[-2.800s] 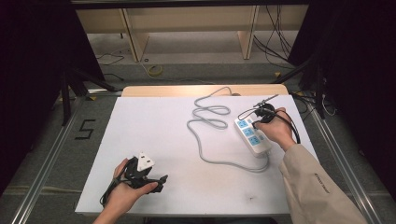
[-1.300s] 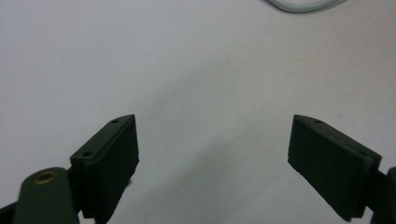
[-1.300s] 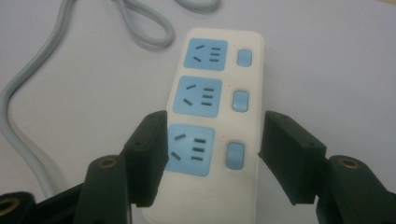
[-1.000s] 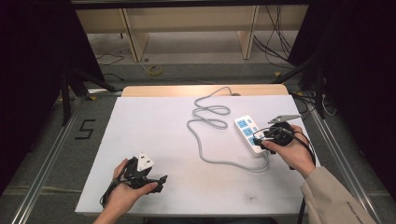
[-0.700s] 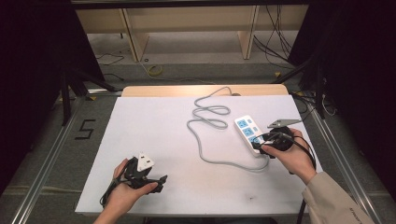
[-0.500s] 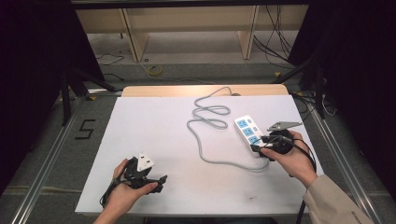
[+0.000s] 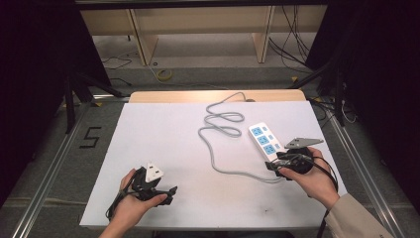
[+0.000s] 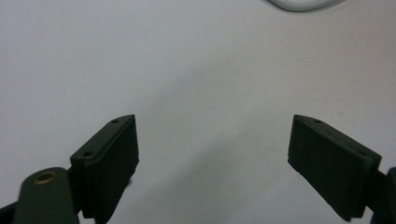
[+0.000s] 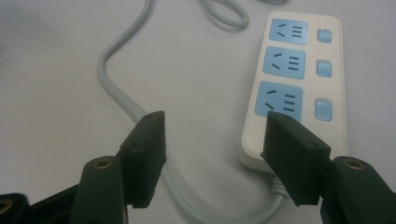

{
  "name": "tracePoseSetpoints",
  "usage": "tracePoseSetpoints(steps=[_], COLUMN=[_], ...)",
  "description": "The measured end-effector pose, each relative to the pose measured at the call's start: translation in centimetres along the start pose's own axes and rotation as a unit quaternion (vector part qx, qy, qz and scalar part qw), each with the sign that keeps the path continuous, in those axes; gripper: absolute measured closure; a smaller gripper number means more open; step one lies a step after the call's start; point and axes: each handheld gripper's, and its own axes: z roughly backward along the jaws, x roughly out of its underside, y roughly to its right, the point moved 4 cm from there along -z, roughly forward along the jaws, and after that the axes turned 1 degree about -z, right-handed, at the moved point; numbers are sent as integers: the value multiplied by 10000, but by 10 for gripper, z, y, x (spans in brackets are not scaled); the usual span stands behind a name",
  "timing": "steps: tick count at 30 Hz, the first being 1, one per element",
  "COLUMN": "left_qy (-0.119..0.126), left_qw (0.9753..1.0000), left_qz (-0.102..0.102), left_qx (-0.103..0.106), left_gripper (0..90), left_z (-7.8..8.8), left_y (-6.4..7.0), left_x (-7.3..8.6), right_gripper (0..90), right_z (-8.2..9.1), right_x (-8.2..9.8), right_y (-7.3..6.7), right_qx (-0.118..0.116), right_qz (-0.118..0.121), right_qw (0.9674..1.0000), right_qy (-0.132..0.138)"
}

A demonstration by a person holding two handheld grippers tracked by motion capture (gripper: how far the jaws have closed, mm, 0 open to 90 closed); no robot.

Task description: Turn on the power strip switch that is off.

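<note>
A white table [image 7: 163, 129] sits in front of a person. A white power strip [image 7: 263, 140] lies on its right side. It has three blue sockets, and each socket has a small blue button next to it. A grey cord [image 7: 218, 144] comes out of the near end of the power strip. The cord bends around in loops toward the middle and the far edge of the table.

The person's right hand [image 7: 309, 181] holds the right gripper [image 7: 273, 167] just at the near end of the power strip. In the right gripper view, its two black jaws are spread apart with nothing between them. One jaw is over the near corner of the power strip, by the closest socket. The other jaw is over the cord.

The person's left hand [image 7: 133, 201] holds the left gripper [image 7: 171, 192] near the front left of the table, far from the power strip. Its jaws are wide apart too, and they hold nothing. Under them is bare white table.
</note>
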Motion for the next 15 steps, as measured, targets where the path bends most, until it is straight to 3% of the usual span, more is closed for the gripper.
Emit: tracePoseSetpoints(steps=[15], left_qy=[7], left_qw=[10000], left_qz=[-18], left_qx=[8], left_gripper=[158], left_z=[1], left_y=[0], left_x=[0], right_gripper=[362], right_z=[8], right_x=[22], right_y=[-6], right_qx=[-134], right_qz=[32], right_qw=[9997], right_qy=[185])
